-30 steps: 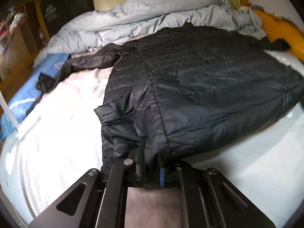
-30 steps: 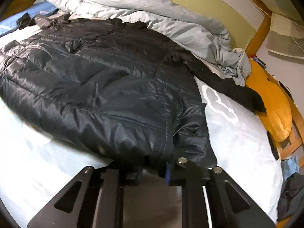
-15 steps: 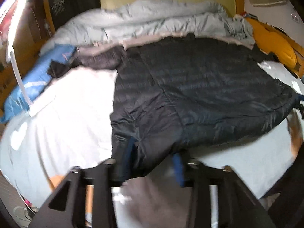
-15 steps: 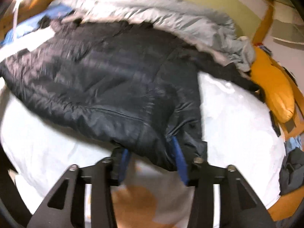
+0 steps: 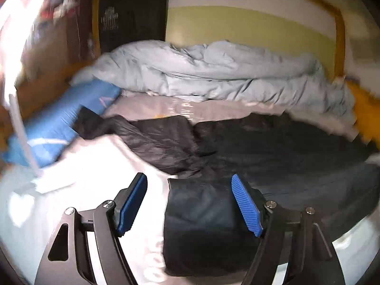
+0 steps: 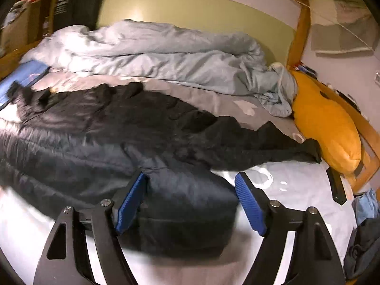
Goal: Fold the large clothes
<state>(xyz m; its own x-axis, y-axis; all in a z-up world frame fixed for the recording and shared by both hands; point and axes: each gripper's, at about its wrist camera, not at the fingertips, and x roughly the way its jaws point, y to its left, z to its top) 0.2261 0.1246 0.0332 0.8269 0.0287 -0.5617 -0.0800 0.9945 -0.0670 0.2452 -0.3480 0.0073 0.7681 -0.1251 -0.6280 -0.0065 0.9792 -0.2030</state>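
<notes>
The bed fills most of both views, with a white sheet on the near part and a grey sheet farther back. A crumpled light blue duvet is piled along the far side of the bed, against the green and white wall. The black puffer jacket lies spread across the middle of the bed, with its hem toward the cameras. One sleeve stretches to the right, and its cuff reaches the orange pillow at the right edge of the bed. In the left wrist view the other sleeve stretches to the left toward a blue pillow. This view is blurred, so small details are not clear.

The left gripper is wide open. A corner of the jacket hem lies between its two blue pads, but the pads do not press on it, and there is free space on each side. The right gripper is also wide open. The other corner of the hem lies between its blue pads. The left pad is just beside the cloth; I cannot tell if it touches. Both grippers hold nothing. A dark flat thing lies at the right edge of the bed, just below the orange pillow.
</notes>
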